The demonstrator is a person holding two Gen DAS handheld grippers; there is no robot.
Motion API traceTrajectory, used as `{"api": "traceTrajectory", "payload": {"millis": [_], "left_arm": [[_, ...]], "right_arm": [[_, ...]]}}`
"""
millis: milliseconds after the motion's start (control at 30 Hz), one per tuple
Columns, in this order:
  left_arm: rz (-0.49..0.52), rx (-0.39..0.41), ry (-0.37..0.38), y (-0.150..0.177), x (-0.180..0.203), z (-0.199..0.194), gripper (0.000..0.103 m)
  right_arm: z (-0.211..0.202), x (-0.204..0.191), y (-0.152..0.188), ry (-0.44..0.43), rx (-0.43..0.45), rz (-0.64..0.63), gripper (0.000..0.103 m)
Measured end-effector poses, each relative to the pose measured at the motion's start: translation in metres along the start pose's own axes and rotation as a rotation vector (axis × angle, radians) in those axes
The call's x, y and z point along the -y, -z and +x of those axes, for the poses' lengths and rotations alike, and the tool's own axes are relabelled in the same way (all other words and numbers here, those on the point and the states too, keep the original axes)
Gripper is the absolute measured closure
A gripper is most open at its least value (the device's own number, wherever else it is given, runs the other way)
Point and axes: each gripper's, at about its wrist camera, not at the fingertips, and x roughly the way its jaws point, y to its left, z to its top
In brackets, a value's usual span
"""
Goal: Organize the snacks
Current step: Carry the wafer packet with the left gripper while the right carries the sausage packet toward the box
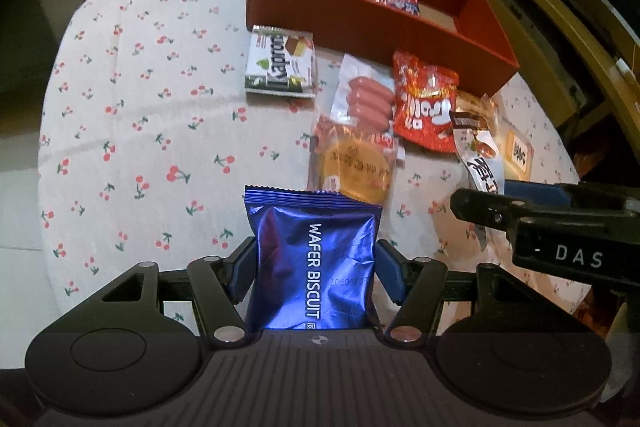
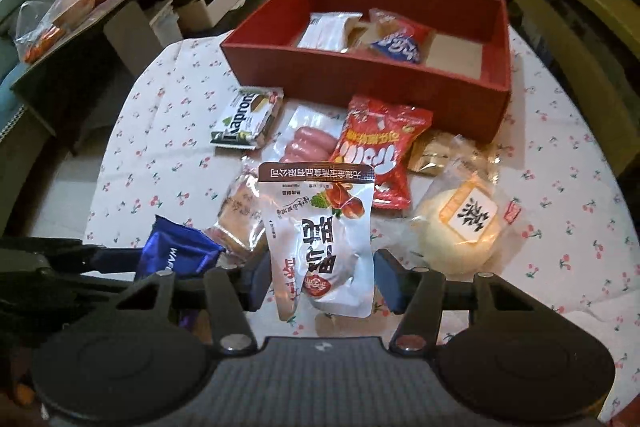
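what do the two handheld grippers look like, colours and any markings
Both look alike: a dark grey ribbed body with two round black discs, black linkage arms with silver pivot pins, and blue finger pads. The left gripper has a small crosshair mark at the centre of its body. Seen from the side, the right gripper carries white letters "DAS" on its black housing. No cables or sleeves are visible.

The left gripper (image 1: 316,267) has a dark grey ribbed body with a small crosshair mark at its front edge, flanked by two round black housings. Black linkage arms with triangular cut-outs and silver pivot screws run forward to blue finger pads (image 1: 390,277). The right gripper (image 2: 320,277) is built the same: ribbed grey body, a pale mark at the front edge, black links, silver screws, dark blue pads (image 2: 386,279). Seen from the side in the left wrist view, its black arm carries white letters "DAS" and a small screw.
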Motion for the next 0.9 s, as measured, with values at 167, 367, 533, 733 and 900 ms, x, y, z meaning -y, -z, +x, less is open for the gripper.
{"api": "traceTrajectory", "payload": {"millis": [167,367,533,733,900], "left_arm": [[-0.009,0.022,-0.008,-0.008,0.000,-0.002,0.034],[-0.006,0.081,-0.015,-0.024,0.005,-0.010,0.034],[0.005,0.113,-0.010,-0.043,0.013,-0.012,0.034],[0.016,0.136,0.002,-0.061,0.023,-0.009,0.034],[0.027,0.146,-0.001,-0.072,0.028,-0.006,0.034]], "right_arm": [[-0.001,0.002,-0.003,0.025,0.018,0.003,0.042],[-0.006,0.003,-0.009,0.033,0.053,0.009,0.042],[-0.010,0.005,-0.021,0.044,0.089,0.015,0.042],[-0.012,0.009,-0.035,0.061,0.129,0.035,0.042],[-0.013,0.013,-0.043,0.083,0.147,0.045,0.042]]}}
